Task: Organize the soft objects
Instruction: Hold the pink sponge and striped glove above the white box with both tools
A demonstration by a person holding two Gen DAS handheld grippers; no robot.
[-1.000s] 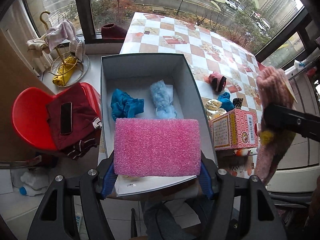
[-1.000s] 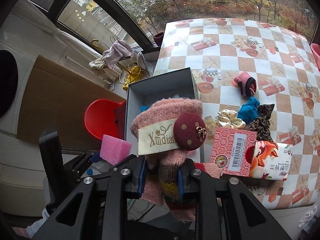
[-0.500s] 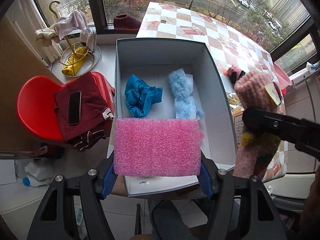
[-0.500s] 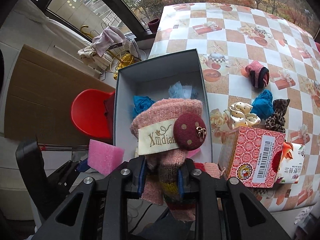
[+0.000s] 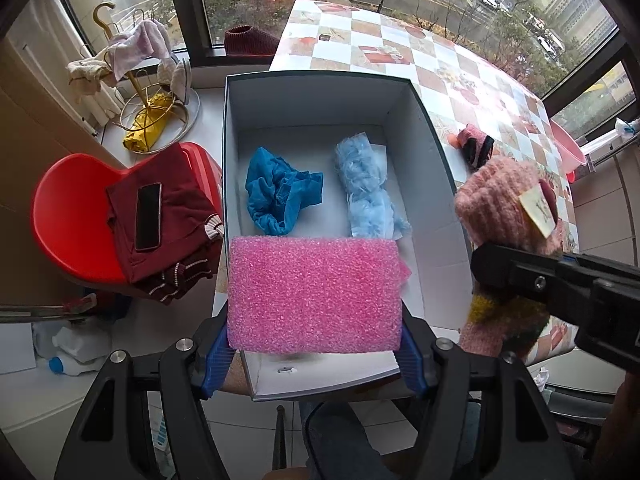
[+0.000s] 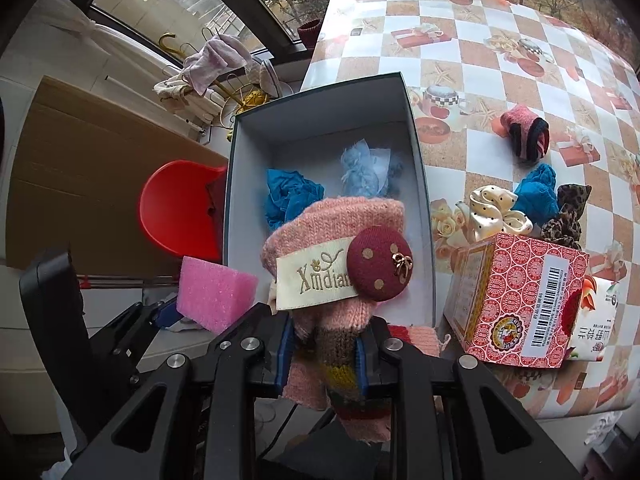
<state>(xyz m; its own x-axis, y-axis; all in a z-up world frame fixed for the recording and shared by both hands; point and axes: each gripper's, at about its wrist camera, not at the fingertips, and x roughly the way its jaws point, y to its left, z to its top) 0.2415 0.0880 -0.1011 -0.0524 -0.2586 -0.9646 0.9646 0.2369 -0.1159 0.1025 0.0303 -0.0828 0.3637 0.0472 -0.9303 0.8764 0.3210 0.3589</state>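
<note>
A pink foam block [image 5: 314, 294] is clamped between the blue pads of my left gripper [image 5: 314, 344], held over the near end of an open grey box [image 5: 436, 136]. Inside the box lie a crumpled blue cloth [image 5: 280, 196] and a pale blue fluffy piece [image 5: 370, 190]. My right gripper [image 6: 324, 354] is shut on a pink knitted glove [image 6: 340, 224] with a cream label and a dark red button, hanging above the box's near right corner. The same glove [image 5: 504, 208] and foam block [image 6: 214, 292] show in the opposite views.
On the checked tablecloth [image 6: 472, 60] lie a pink-and-black knitted piece [image 6: 524, 130], a blue cloth [image 6: 538, 192], a cream dotted bow [image 6: 494, 210], a leopard scrunchie [image 6: 568, 216] and a red patterned carton [image 6: 516, 300]. A red chair [image 5: 68, 216] with clothes and a phone stands left of the box.
Both grippers have sunk toward the box, which now looms larger in both views. The foam block and the glove stay gripped as before.
</note>
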